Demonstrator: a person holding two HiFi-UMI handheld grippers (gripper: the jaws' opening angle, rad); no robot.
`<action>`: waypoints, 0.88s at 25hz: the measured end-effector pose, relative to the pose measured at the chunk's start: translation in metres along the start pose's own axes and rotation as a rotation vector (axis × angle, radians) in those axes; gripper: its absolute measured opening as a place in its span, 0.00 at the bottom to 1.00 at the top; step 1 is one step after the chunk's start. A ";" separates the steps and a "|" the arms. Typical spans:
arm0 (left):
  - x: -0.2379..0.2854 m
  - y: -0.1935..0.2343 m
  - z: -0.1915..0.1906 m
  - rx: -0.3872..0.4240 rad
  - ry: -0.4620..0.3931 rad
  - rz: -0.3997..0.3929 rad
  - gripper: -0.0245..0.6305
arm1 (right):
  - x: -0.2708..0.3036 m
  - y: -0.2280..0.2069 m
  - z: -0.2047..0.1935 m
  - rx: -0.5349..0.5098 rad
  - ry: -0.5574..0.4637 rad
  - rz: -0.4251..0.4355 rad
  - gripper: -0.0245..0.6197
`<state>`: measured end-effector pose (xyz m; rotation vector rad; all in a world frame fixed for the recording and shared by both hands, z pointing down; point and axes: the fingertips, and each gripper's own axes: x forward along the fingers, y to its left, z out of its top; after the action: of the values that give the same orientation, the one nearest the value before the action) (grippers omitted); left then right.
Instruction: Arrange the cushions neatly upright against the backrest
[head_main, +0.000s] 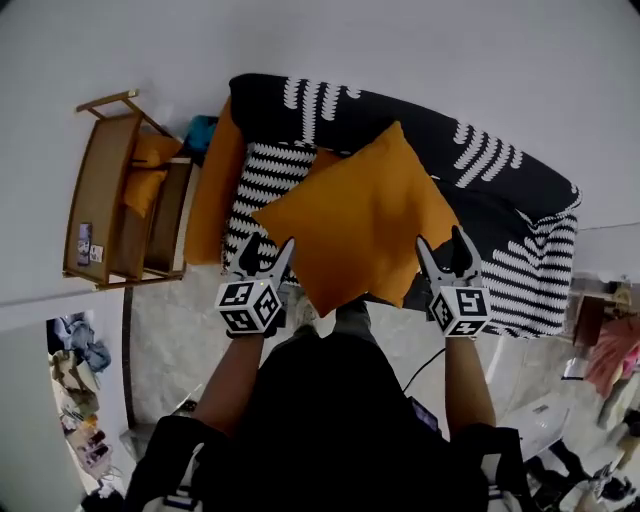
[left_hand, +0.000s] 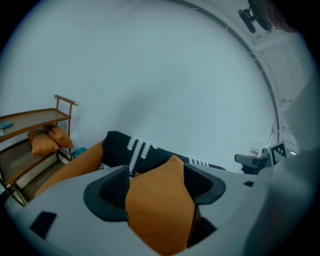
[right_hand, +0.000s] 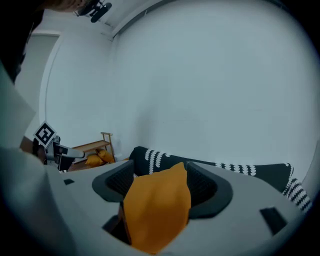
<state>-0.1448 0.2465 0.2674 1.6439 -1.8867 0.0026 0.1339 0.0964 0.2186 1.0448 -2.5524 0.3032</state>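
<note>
Head view | square orange fabric cushion (head_main: 360, 215) | black-and-white striped sofa (head_main: 505, 185)

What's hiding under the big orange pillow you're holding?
The striped sofa shows around the held cushion; another orange corner peeks out. The seat beneath is covered.

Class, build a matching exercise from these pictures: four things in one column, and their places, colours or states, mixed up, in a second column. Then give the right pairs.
1. big orange cushion
2. sofa
3. wooden rack
4. left tool

A. stands by the sofa's left end, with small orange cushions on a shelf
B. black with white patterns
C. shut on a cushion corner
D. held in the air, gripped at two corners

Pairs: 1-D, 2-B, 3-A, 4-C
</note>
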 end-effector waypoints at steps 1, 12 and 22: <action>0.006 0.002 -0.002 -0.018 0.006 0.017 0.56 | 0.011 -0.005 0.001 -0.017 0.018 0.017 0.57; 0.043 0.039 -0.050 -0.141 0.085 0.206 0.56 | 0.119 -0.051 -0.023 -0.138 0.218 0.152 0.59; 0.065 0.075 -0.115 -0.270 0.150 0.356 0.58 | 0.197 -0.070 -0.072 -0.272 0.442 0.256 0.62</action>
<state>-0.1621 0.2505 0.4178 1.0868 -1.9425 0.0168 0.0715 -0.0537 0.3686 0.4861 -2.2383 0.2148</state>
